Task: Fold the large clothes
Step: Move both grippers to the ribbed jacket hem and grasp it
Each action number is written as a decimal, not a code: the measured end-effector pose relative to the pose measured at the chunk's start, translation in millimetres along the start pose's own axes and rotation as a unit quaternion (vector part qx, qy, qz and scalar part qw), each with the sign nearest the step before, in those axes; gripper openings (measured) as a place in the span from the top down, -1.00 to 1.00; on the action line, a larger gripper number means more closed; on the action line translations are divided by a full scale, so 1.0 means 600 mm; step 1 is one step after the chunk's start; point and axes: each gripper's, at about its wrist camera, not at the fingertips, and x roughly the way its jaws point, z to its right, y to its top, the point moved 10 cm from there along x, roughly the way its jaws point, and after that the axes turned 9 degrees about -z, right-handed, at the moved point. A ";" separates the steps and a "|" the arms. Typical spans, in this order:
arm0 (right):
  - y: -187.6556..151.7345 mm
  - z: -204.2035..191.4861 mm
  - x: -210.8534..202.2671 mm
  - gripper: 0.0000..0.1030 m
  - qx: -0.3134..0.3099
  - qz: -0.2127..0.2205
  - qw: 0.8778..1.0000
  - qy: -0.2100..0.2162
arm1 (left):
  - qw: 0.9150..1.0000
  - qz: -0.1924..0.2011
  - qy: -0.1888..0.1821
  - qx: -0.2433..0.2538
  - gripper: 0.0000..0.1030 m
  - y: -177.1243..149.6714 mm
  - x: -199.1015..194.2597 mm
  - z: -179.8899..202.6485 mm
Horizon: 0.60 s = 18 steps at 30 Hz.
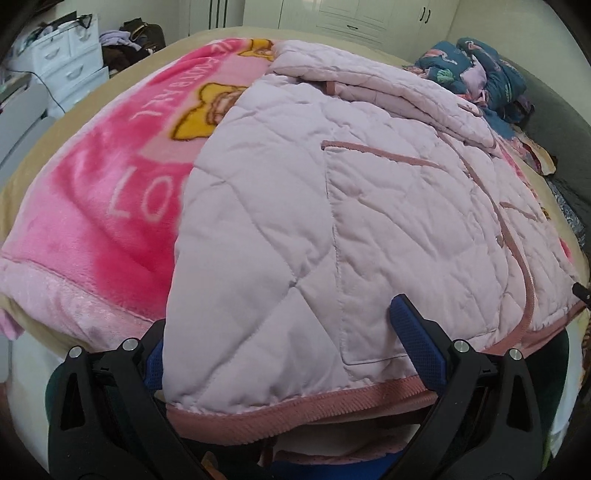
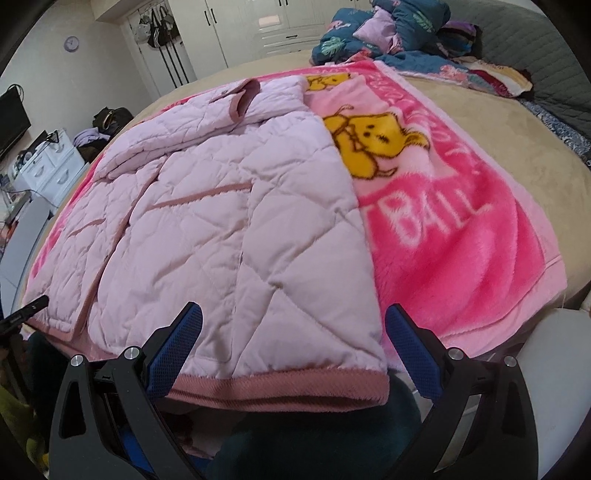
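A pale lilac quilted jacket (image 1: 332, 192) with dusty-pink trim lies flat on a pink blanket (image 1: 110, 206); it also shows in the right wrist view (image 2: 229, 229). My left gripper (image 1: 280, 332) is open at the jacket's near hem, one blue finger on top of the fabric, the other hidden under its left corner. My right gripper (image 2: 291, 328) is open at the hem's right corner, its left finger on the fabric, its right finger beside the edge over the blanket (image 2: 461, 236). Sleeves are folded in near the collar (image 2: 243, 96).
The blanket covers a beige bed (image 2: 517, 140). A heap of blue patterned bedding (image 2: 388, 33) and clothes lies at the headboard end. White drawers (image 1: 70, 62) and bags stand beside the bed; white wardrobes line the far wall.
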 end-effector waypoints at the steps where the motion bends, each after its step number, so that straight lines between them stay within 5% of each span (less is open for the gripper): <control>1: -0.003 0.000 0.004 -0.91 0.000 -0.004 1.000 0.004 | 1.000 0.000 0.000 0.000 -0.84 0.000 0.000 0.000; 6: -0.013 -0.011 0.022 -0.87 0.013 -0.018 0.999 0.046 | 1.000 -0.003 -0.007 -0.004 -0.84 -0.001 0.001 -0.004; 9: -0.014 -0.018 0.023 -0.49 0.001 -0.010 0.999 0.036 | 1.000 -0.003 -0.008 -0.011 -0.84 0.001 0.000 -0.009; 11: -0.010 -0.025 0.008 0.20 -0.012 0.011 0.999 0.040 | 1.000 0.001 -0.013 -0.017 -0.84 0.002 -0.003 -0.014; 12: -0.007 -0.028 -0.004 0.38 -0.024 0.024 0.999 0.036 | 1.000 0.004 -0.013 -0.019 -0.84 0.004 -0.005 -0.017; 18: 0.013 -0.045 -0.036 0.58 -0.041 0.064 0.995 0.059 | 0.999 0.010 -0.021 -0.030 -0.58 0.006 -0.007 -0.023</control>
